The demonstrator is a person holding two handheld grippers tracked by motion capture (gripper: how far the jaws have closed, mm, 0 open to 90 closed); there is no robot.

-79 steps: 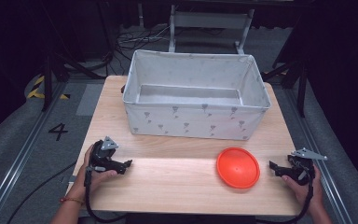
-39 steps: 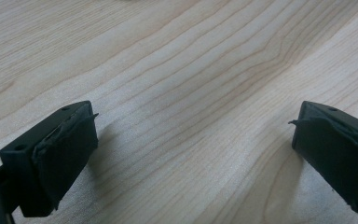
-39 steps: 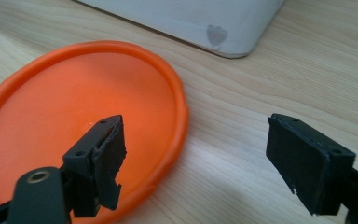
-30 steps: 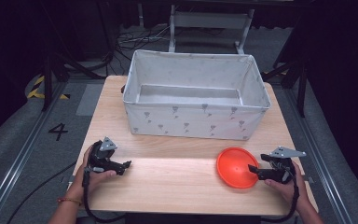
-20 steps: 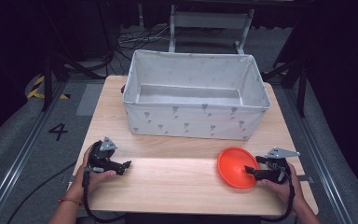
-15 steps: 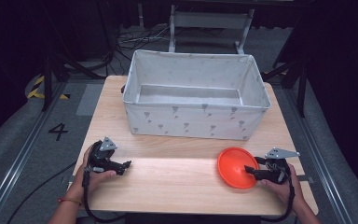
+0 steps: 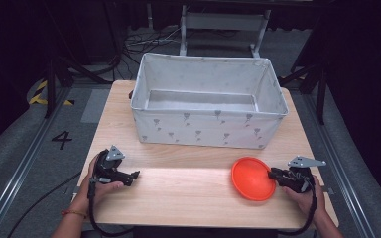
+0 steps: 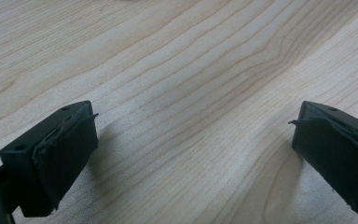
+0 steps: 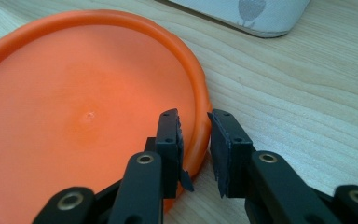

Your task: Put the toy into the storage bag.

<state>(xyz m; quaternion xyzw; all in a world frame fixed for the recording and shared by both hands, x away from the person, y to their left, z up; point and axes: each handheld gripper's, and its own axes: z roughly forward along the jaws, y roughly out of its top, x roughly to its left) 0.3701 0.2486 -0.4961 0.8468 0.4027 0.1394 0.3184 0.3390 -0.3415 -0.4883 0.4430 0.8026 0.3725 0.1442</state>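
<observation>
The rim of the round orange plastic plate (image 9: 88, 116), lying on the light wooden surface (image 7: 188, 193) before the grey fabric bin (image 7: 208, 106), is straddled by the right gripper (image 9: 195, 123). Its jaws have just been closing and are narrowed onto the rim, so lifting seems imminent. The left gripper (image 8: 191, 135) is held wide open, empty

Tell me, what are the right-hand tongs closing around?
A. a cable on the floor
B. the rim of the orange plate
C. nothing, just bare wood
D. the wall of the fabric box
B: in the right gripper view the right tongs straddle the raised rim of the orange plate, one jaw inside it and one outside; they have just been closing.
</observation>
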